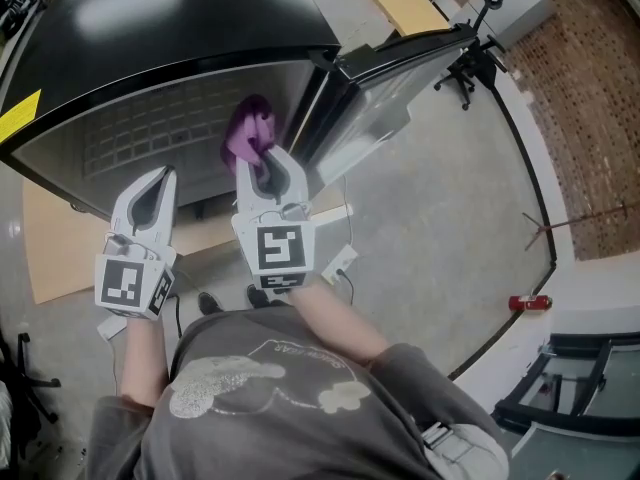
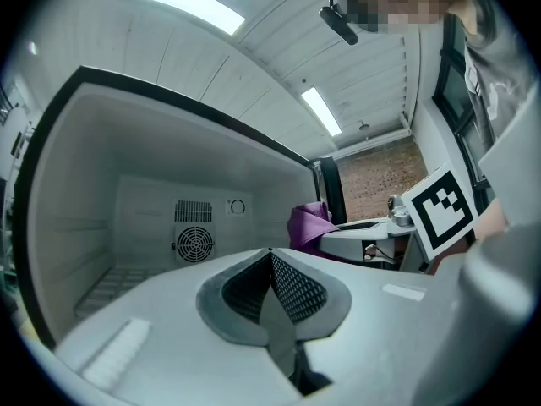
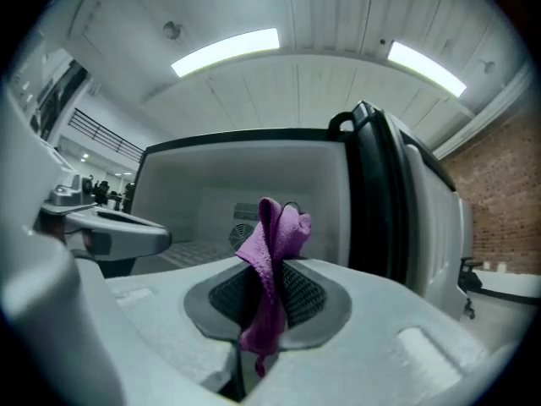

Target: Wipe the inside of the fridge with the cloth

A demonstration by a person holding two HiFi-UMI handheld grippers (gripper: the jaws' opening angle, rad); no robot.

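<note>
A person in a grey shirt (image 1: 300, 398) holds two grippers side by side at the mouth of an open fridge (image 1: 170, 28). The left gripper (image 1: 160, 180) has its jaws pressed together with nothing between them. Just to its right, the right gripper (image 1: 268, 164) is clamped on a purple cloth (image 1: 250, 128). The cloth is pinched at its middle: a bunched fold stands up above the jaw tips and a short tail hangs below them.

Beyond both sets of jaw tips lies the fridge's pale grey cavity, framed by a black rim. The cloth is at the opening and touches no inner wall in any view. The open door (image 1: 400, 78) stands to the right of the right gripper. Below and ahead of the left gripper runs a wire shelf (image 2: 106, 286). Farthest off, straight ahead on the back wall, are a round fan grille (image 2: 194, 244) and a slotted vent (image 2: 193, 211) above it.
</note>
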